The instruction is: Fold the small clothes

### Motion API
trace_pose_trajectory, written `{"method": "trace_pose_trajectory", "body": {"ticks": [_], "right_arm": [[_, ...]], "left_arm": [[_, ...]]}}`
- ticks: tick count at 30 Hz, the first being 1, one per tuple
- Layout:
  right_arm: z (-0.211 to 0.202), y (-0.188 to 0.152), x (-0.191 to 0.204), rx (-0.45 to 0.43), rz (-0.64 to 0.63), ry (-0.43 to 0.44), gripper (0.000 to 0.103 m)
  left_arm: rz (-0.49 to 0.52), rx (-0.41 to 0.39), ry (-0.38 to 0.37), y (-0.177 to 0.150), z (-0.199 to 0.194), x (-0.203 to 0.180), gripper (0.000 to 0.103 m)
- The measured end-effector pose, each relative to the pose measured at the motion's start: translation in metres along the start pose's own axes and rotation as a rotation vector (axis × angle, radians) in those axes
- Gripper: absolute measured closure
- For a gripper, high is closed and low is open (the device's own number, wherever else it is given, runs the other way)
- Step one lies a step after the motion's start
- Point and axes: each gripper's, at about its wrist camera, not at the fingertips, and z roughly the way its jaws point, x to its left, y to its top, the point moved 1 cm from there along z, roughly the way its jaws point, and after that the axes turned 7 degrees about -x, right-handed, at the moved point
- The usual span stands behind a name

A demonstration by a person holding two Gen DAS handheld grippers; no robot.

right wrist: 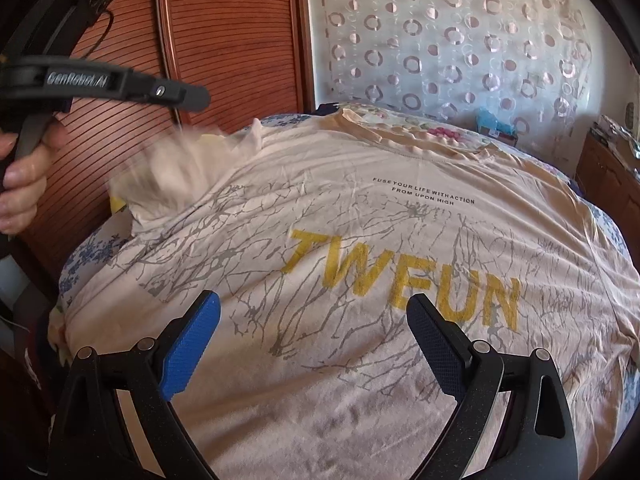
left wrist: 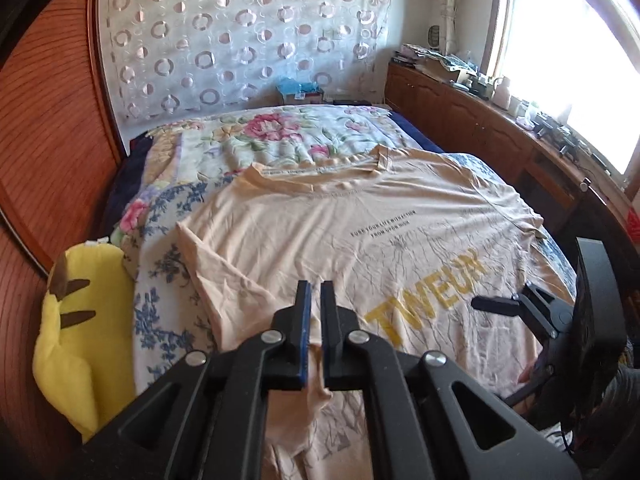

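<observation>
A bedroom: a bed [left wrist: 280,140] under a floral quilt fills both views, with a ringed sheer curtain [left wrist: 240,32] behind it, a ribbed wooden wardrobe [left wrist: 52,132] at nine o'clock in the left wrist view, and a bright window [left wrist: 568,60] over a cluttered wooden cabinet [left wrist: 472,120] at two o'clock.

The left gripper [left wrist: 316,292] sits at six o'clock of its own view, its jaws drawn nearly together and pinching a bunch of peach cloth that hangs between and below the pads. That cloth belongs to the T-shirt [left wrist: 360,232], which lies spread face up across the bed with its collar toward twelve o'clock. In the right wrist view the same gripper [right wrist: 192,98] appears at nine o'clock, held in a hand [right wrist: 24,176], with the lifted cloth below it blurred and raised off the quilt.

The right gripper [right wrist: 312,320] hovers over the shirt's lower half, its jaws spread wide with nothing between them; the yellow lettering "TWEUN" [right wrist: 404,280] lies just beyond its tips, toward one o'clock. Small black print sits above that, nearer the collar.

A yellow plush toy [left wrist: 84,340] rests against the bed's edge at eight o'clock in the left wrist view.
</observation>
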Motion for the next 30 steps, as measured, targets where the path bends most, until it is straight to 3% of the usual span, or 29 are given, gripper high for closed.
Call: {"method": "trace_pose_trajectory", "body": {"ticks": [3,7,8,10,13,16,22,25,30], "right_arm": [[-0.002,0.001,-0.004,-0.005,0.014,0.010,0.007],[-0.002,0.008,-0.007,-0.006,0.015,0.038,0.008],[-0.002,0.010,-0.007,-0.007,0.012,0.048,0.014],[0.002,0.019,-0.004,-0.007,-0.001,0.078,0.022],[0.008,0.033,0.004,-0.012,-0.027,0.129,0.045],[0.022,0.048,0.019,-0.006,-0.064,0.200,0.050],[0.060,0.066,0.054,0.056,-0.146,0.278,0.052],[0.080,0.068,0.069,0.102,-0.186,0.304,0.065],[0.099,0.063,0.087,0.145,-0.267,0.337,0.072]], "left_arm": [[-0.046,-0.022,0.010,-0.007,-0.011,0.012,0.078],[-0.055,-0.025,0.080,-0.025,-0.020,0.038,0.075],[-0.070,-0.011,0.095,-0.032,-0.020,0.049,0.074],[-0.093,0.014,0.108,-0.044,-0.016,0.064,0.073],[-0.098,0.071,0.152,-0.070,-0.003,0.085,0.072],[-0.100,0.115,0.184,-0.090,0.008,0.095,0.071],[-0.103,0.127,0.187,-0.101,0.013,0.098,0.070],[-0.096,0.138,0.182,-0.102,0.016,0.095,0.070],[-0.091,0.136,0.185,-0.104,0.016,0.095,0.070]]}}
